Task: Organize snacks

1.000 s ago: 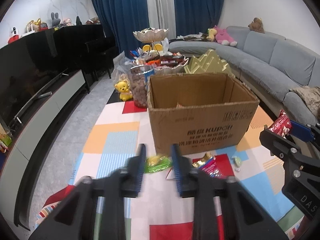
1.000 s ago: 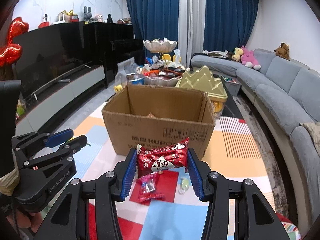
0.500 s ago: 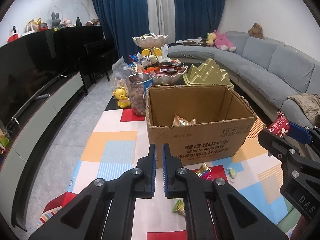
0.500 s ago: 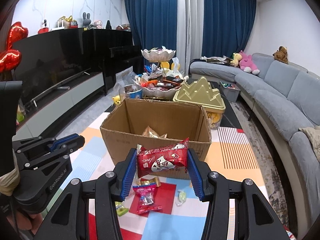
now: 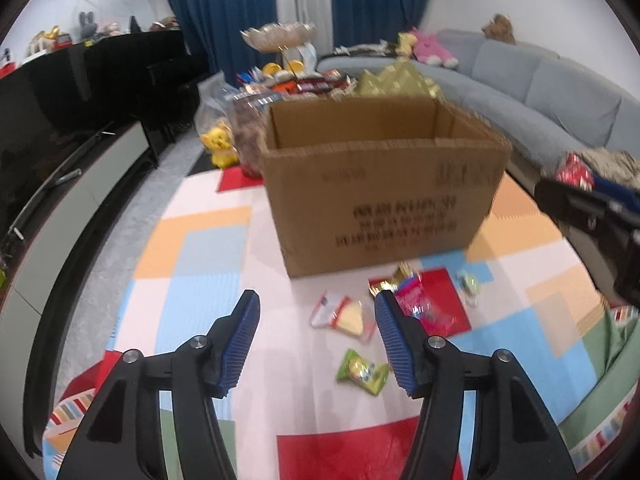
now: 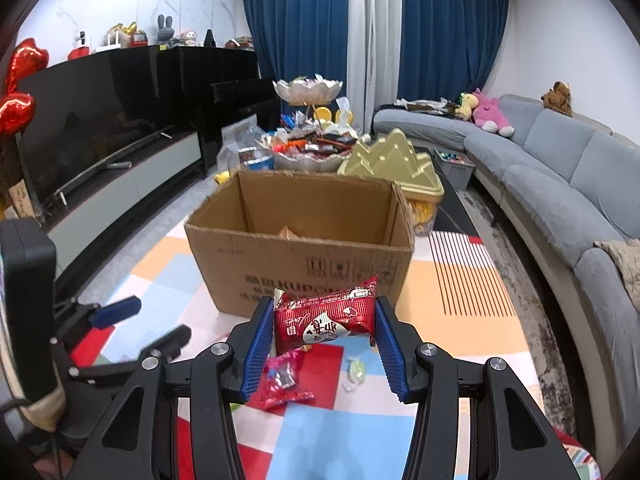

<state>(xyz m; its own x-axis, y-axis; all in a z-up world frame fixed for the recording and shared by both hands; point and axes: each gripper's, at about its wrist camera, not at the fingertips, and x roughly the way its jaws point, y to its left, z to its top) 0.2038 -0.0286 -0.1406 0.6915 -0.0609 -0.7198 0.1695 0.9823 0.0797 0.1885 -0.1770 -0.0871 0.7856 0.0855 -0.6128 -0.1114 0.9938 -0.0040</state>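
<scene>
An open cardboard box [image 5: 384, 184] stands on the colourful play mat [image 5: 192, 256]; it also shows in the right wrist view [image 6: 304, 256], with a snack inside. My left gripper [image 5: 316, 336] is open and empty, low over the mat in front of the box. Loose snacks lie before it: a white and yellow packet [image 5: 344, 316], a green packet [image 5: 362, 370], a pink packet [image 5: 420, 304] and a small pale candy [image 5: 468, 282]. My right gripper [image 6: 324, 332] is shut on a red snack packet [image 6: 326, 316], held in front of the box.
A grey sofa [image 6: 560, 184] runs along the right. A black TV cabinet [image 6: 100, 136] runs along the left. Behind the box stand a tiered snack dish [image 6: 308, 120], a gold box [image 6: 392, 160] and a yellow toy [image 5: 218, 144].
My left gripper has opened wide and dropped toward the loose snacks on the mat. My right gripper still holds the red packet, a little lower and closer to the box front.
</scene>
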